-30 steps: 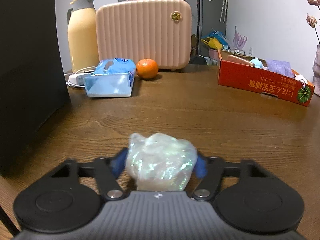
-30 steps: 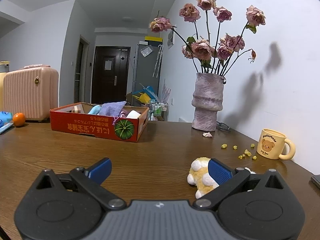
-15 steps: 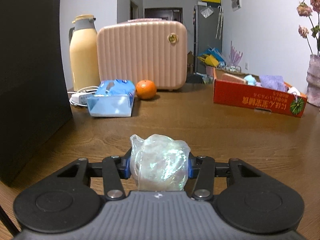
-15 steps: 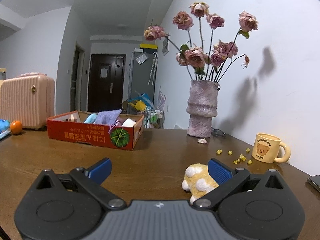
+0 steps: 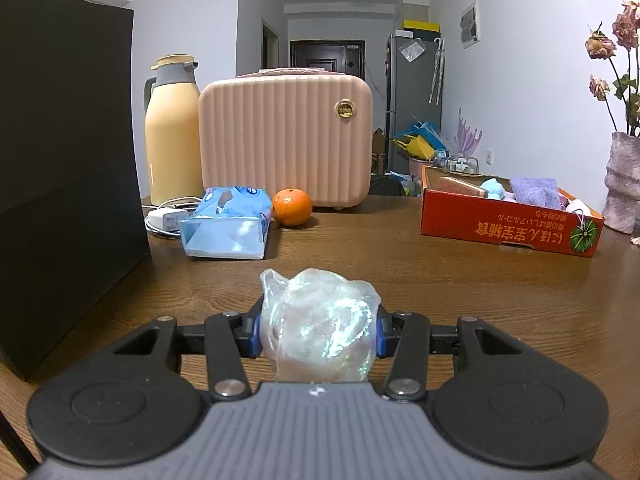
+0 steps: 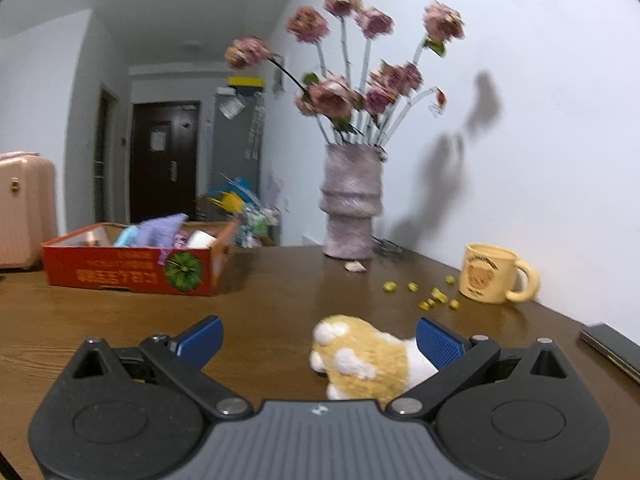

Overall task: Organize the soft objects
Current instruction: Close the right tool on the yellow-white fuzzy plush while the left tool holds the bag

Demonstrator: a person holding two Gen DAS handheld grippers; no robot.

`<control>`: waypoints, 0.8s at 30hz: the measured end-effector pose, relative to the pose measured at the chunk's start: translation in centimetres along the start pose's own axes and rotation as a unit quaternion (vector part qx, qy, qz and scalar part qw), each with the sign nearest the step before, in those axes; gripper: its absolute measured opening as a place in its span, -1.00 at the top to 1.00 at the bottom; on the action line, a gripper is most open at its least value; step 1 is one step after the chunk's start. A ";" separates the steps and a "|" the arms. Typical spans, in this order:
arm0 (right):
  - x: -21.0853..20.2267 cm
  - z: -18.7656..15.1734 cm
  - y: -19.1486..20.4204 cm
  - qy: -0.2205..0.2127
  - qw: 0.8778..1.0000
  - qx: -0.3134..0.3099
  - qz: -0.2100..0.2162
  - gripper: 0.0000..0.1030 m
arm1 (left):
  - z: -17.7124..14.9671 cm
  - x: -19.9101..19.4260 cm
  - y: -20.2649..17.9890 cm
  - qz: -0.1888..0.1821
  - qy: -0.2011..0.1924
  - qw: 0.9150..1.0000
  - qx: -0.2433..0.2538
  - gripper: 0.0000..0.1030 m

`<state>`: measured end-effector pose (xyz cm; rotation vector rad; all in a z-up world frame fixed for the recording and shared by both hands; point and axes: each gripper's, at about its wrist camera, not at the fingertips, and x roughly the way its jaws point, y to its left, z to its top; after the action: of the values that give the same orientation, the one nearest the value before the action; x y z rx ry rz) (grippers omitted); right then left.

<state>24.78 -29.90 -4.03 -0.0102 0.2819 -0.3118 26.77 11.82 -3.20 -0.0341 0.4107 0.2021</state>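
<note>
My left gripper is shut on a crumpled, shiny clear plastic bag, with the blue pads pressing both its sides just above the wooden table. A red cardboard box holding soft cloth items sits at the right. In the right wrist view my right gripper stands open. A yellow and white plush toy lies on the table between its fingers, close to the right pad, not squeezed. The red box appears at the left there.
A tall black paper bag stands at the left. Behind are a cream thermos, pink case, blue tissue pack, charger and orange. A vase of roses, yellow mug, crumbs and a phone are at the right.
The left jaws closed tighter on the plastic bag and lifted it slightly. The right gripper swung so the plush toy now sits further in between its open fingers.
</note>
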 end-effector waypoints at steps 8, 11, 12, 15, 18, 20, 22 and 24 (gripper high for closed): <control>2.7 -0.1 -1.8 0.045 0.998 0.006 -0.041 -1.00 | -0.1 0.0 0.1 0.000 0.001 1.000 -0.001 0.07; 3.8 0.0 -2.5 0.062 0.997 0.011 -0.041 -1.00 | -0.1 0.0 0.1 -0.001 0.001 1.000 -0.001 0.07; 4.2 0.0 -2.7 0.066 0.997 0.012 -0.040 -1.00 | -0.1 0.1 0.1 -0.001 0.001 1.000 -0.001 0.07; 5.4 0.2 -3.1 0.075 0.996 0.007 -0.039 -1.00 | -0.1 0.0 0.0 0.000 0.001 1.000 -0.001 0.07; 6.9 0.3 -3.4 0.096 0.995 0.006 -0.027 -1.00 | -0.1 0.0 0.0 0.000 0.001 1.000 -0.001 0.07; 7.7 0.4 -3.5 0.106 0.994 0.003 -0.028 -1.00 | -0.1 0.0 0.0 0.001 0.001 1.000 -0.001 0.07; 8.3 0.4 -3.3 0.110 0.993 -0.004 -0.030 -1.00 | -0.1 0.1 0.1 0.002 0.001 1.000 -0.002 0.07; 8.9 0.5 -3.2 0.119 0.992 -0.012 -0.035 -1.00 | -0.1 0.1 0.1 0.002 0.002 1.000 -0.002 0.07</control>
<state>32.09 -35.70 -5.80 -0.0062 0.5226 -0.3803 26.79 11.90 -3.30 -0.0370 0.4136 0.2060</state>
